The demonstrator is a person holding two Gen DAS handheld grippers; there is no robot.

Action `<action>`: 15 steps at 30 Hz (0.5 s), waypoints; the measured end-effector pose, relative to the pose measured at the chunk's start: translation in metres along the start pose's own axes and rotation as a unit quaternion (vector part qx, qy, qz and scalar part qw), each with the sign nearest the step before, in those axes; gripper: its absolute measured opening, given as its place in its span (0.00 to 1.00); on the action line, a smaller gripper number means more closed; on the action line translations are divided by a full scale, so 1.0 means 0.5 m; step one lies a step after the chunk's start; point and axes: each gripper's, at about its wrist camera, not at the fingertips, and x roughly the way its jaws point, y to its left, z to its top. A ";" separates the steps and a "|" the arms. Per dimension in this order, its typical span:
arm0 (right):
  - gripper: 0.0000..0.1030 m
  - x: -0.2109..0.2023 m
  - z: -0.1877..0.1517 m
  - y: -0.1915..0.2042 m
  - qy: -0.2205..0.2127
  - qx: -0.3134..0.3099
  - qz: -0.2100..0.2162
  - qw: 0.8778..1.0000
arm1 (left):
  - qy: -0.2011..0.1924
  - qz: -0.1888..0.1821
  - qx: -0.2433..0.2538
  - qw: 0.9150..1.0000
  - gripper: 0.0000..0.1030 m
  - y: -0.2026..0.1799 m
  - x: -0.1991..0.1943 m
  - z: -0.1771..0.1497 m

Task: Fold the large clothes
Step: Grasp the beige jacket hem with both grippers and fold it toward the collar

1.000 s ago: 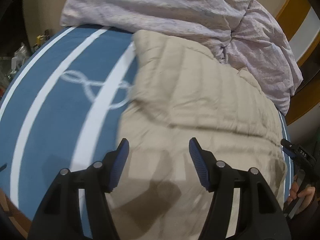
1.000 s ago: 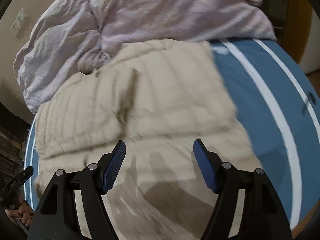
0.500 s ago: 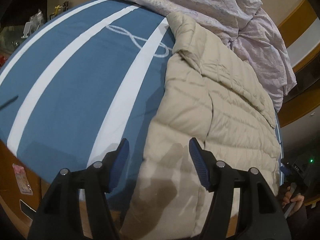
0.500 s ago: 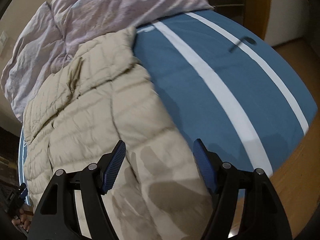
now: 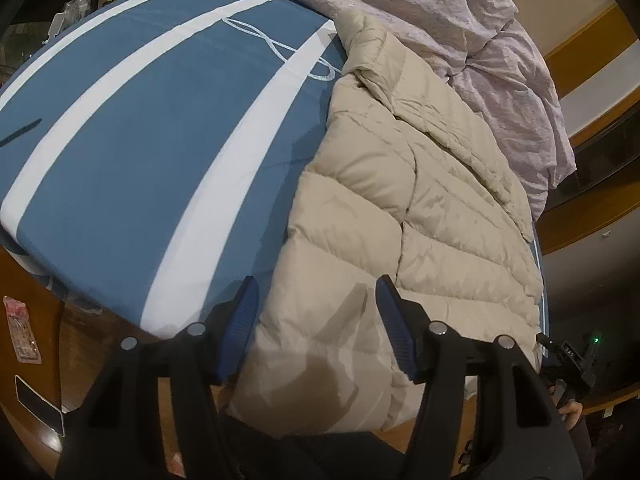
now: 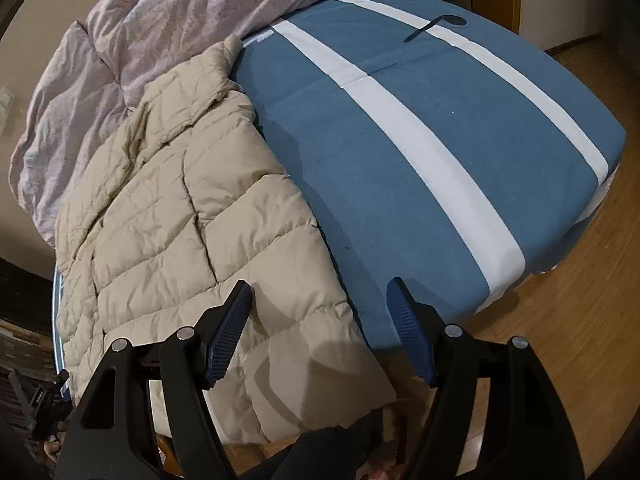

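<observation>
A beige quilted puffer jacket (image 5: 404, 216) lies lengthwise on a blue bed (image 5: 132, 144) with white stripes, its hem hanging over the near edge. It also shows in the right wrist view (image 6: 180, 216). My left gripper (image 5: 316, 324) is open and empty, held above the jacket's hem. My right gripper (image 6: 320, 328) is open and empty, above the jacket's right hem corner and the bed's edge (image 6: 400, 208). Neither touches the jacket.
A crumpled lilac duvet (image 5: 460, 28) is piled at the far end of the bed, also in the right wrist view (image 6: 160, 20). Wooden floor (image 6: 580, 300) lies to the right. The other gripper (image 5: 572, 360) shows at the right edge.
Both grippers have pulled back and up from over the jacket toward the bed's near edge. The jaws stayed open. The jacket now lies still.
</observation>
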 end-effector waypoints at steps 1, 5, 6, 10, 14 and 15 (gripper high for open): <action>0.69 -0.001 -0.002 -0.001 0.001 -0.001 0.004 1.000 | 0.000 -0.001 0.000 1.000 0.57 -0.001 0.000 -0.003; 0.66 -0.005 -0.014 0.000 0.005 -0.010 0.026 1.000 | 0.001 -0.006 -0.002 1.000 0.53 -0.004 -0.002 -0.018; 0.65 -0.005 -0.018 0.000 0.005 -0.011 0.032 0.999 | 0.001 -0.008 -0.004 1.000 0.52 -0.003 -0.003 -0.022; 0.54 -0.005 -0.029 0.003 0.011 -0.016 0.061 0.998 | 0.005 -0.019 -0.009 1.000 0.47 -0.004 -0.003 -0.036; 0.47 -0.003 -0.036 0.004 0.016 -0.018 0.078 0.997 | 0.008 -0.028 -0.011 1.000 0.44 -0.008 -0.002 -0.045; 0.41 -0.003 -0.039 0.003 0.018 -0.017 0.082 0.996 | 0.009 -0.029 -0.011 0.999 0.42 -0.009 -0.001 -0.047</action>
